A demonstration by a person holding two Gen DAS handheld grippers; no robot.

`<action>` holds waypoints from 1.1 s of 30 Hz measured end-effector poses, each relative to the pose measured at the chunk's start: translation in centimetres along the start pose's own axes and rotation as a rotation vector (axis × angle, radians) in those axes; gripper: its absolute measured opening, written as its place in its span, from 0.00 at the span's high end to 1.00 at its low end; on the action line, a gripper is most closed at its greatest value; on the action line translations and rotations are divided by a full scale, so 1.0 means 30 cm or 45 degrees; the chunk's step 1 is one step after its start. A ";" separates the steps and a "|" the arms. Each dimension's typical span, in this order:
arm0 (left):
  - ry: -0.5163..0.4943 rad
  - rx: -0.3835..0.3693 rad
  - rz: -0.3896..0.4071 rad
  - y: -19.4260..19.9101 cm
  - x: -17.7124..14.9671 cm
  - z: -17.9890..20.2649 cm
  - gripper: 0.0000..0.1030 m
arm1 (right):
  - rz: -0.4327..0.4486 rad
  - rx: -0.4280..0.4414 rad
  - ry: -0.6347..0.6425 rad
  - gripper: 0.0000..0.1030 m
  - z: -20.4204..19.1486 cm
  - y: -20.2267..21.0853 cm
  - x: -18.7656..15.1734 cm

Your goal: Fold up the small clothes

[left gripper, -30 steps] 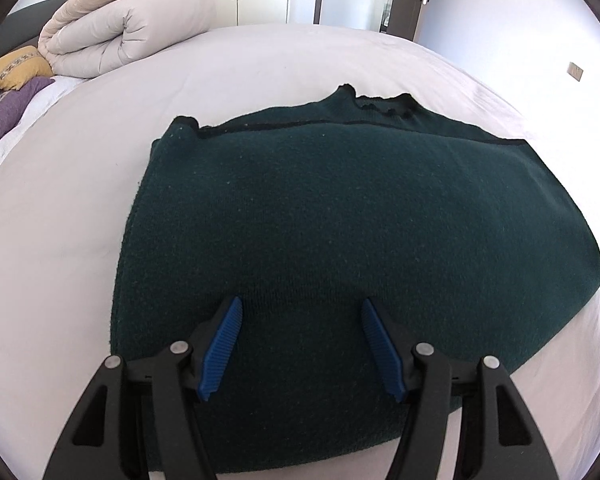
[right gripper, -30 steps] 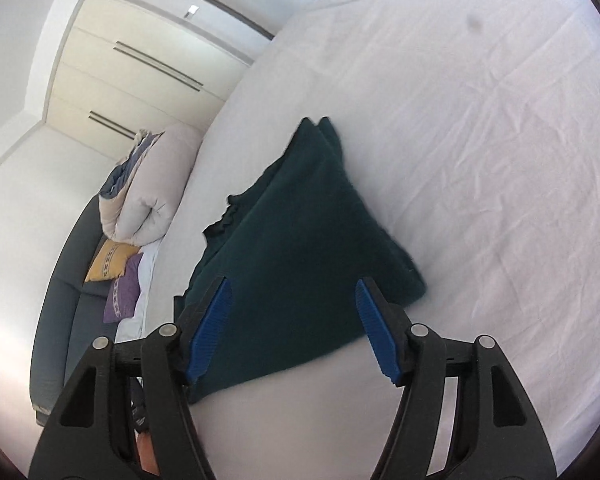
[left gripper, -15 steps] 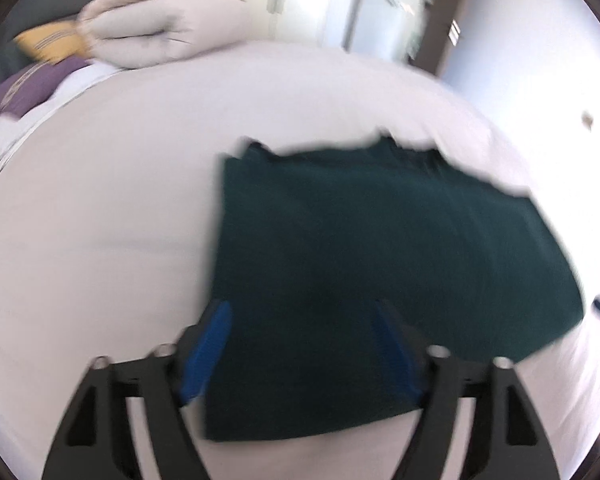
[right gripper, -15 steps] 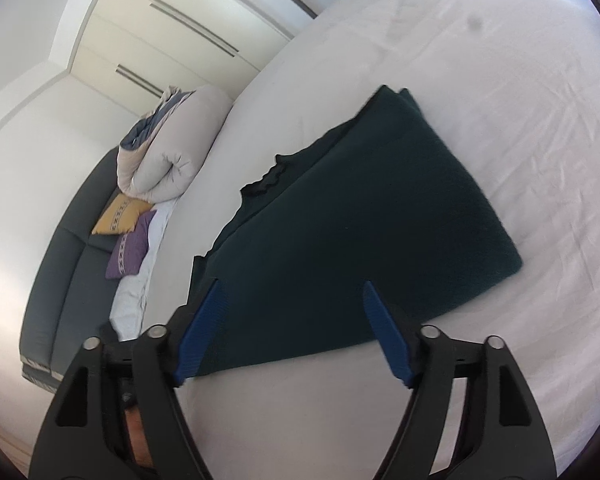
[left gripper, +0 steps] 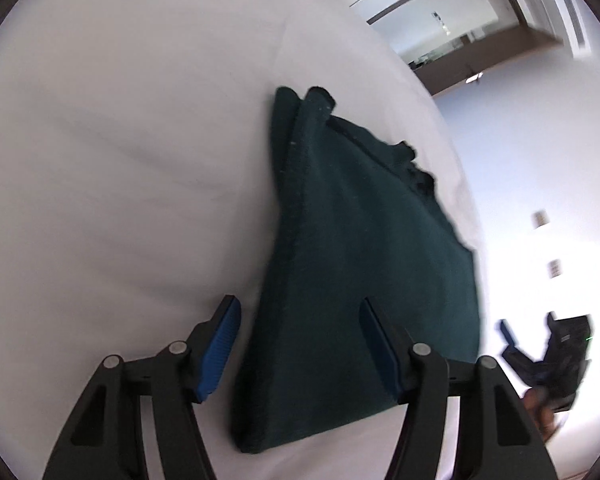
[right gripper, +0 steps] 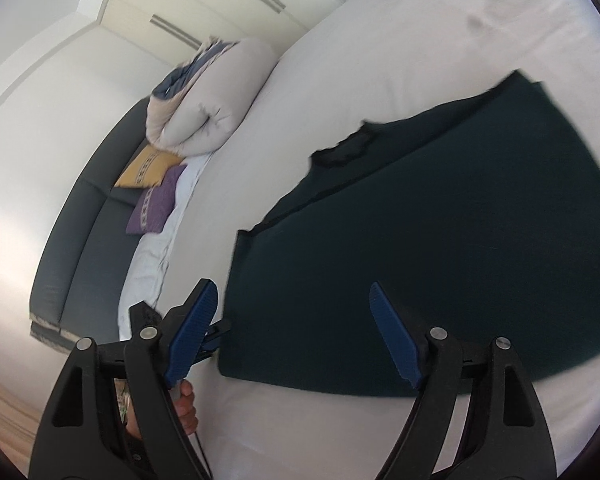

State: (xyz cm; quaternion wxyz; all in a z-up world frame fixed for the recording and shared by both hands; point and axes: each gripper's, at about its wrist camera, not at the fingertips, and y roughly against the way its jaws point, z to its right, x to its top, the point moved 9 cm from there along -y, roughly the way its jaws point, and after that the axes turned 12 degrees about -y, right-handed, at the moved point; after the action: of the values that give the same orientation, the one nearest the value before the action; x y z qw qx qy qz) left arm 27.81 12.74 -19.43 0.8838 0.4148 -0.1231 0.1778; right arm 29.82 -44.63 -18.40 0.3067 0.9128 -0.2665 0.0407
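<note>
- Left gripper: jaws spread wide, holding nothing; blue pads low over the bed, straddling the near left edge of the sweater. Left pad over bare sheet, right pad over knit.
- Sweater: dark green, folded flat on the white bed, neckline at the far edge; left-wrist view blurred, contact with pads not discernible.
- Right gripper: jaws spread wide, holding nothing; poised above the sweater's near left corner, left pad at the fabric edge, right pad over the knit.
- Left hand: partly visible below the right gripper's left finger, wrapped on the other tool's handle.
- Far left in right-wrist view: rolled duvet at the head of the bed, yellow cushion and purple cushion beside it, against a dark sofa.
- Containers: none visible.
</note>
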 end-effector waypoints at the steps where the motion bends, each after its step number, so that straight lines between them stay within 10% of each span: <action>1: 0.028 -0.035 -0.013 -0.007 0.000 0.004 0.38 | -0.023 0.011 0.009 0.24 -0.020 -0.027 -0.002; 9: 0.211 -0.230 -0.102 -0.027 -0.001 -0.020 0.42 | -0.137 0.035 0.026 0.24 -0.112 -0.182 -0.018; 19: 0.155 -0.234 -0.190 -0.068 -0.013 -0.015 0.85 | -0.319 0.025 0.032 0.24 -0.183 -0.440 -0.076; 28: 0.186 -0.303 -0.079 -0.041 -0.015 -0.009 0.88 | -0.476 -0.065 0.008 0.24 -0.134 -0.672 -0.109; 33: 0.133 -0.285 -0.051 -0.020 0.018 0.056 0.88 | -0.468 0.069 -0.070 0.24 -0.096 -0.702 -0.089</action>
State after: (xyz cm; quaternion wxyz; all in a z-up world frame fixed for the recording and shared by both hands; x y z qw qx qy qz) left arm 28.43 11.18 -18.59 0.9332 0.3062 -0.0876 0.1666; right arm 38.56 -27.62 -28.04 0.2767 0.9549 -0.1024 -0.0337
